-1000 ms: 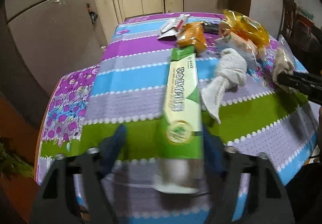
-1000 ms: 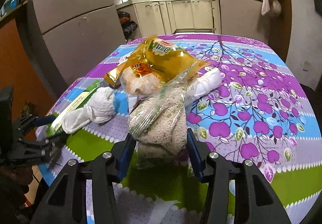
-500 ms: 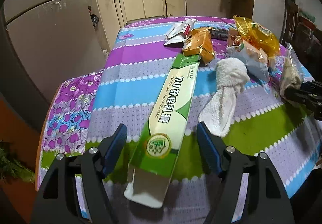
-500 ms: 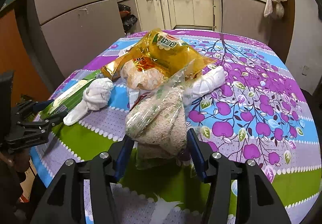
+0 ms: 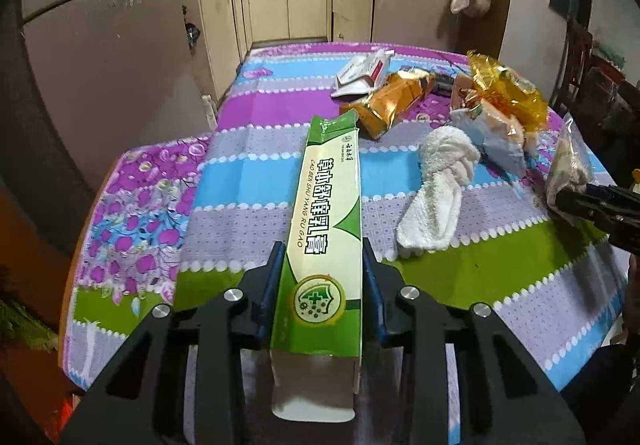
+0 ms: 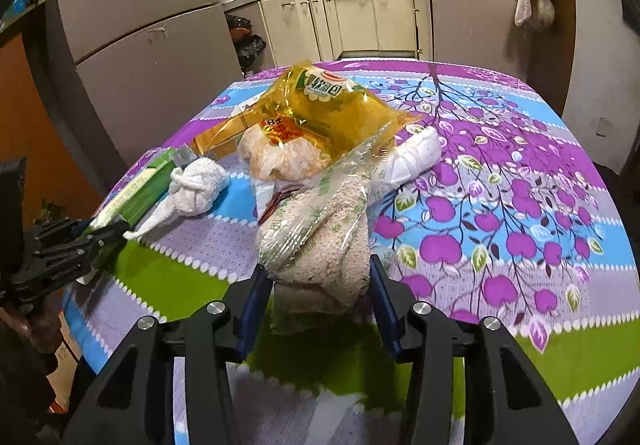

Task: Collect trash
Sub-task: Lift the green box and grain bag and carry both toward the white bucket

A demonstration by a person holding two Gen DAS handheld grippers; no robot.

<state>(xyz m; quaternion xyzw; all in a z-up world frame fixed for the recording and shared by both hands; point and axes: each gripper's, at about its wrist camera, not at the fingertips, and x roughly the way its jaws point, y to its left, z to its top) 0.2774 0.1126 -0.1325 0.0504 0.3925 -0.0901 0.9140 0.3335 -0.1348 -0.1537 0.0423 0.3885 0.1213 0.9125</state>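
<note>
Lying flat, long green-and-cream carton [image 5: 328, 229], open-ended

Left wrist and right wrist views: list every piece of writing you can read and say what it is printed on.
"CAO BEN SHU YANG RU GAO": on the long green and cream box, beside a column of large green Chinese characters.
Yellow bag: Chinese characters on a green and white label, too blurred to quote.
Orange print with digits on the bag of buns: unreadable.
Small white box: red print, too small.
</note>
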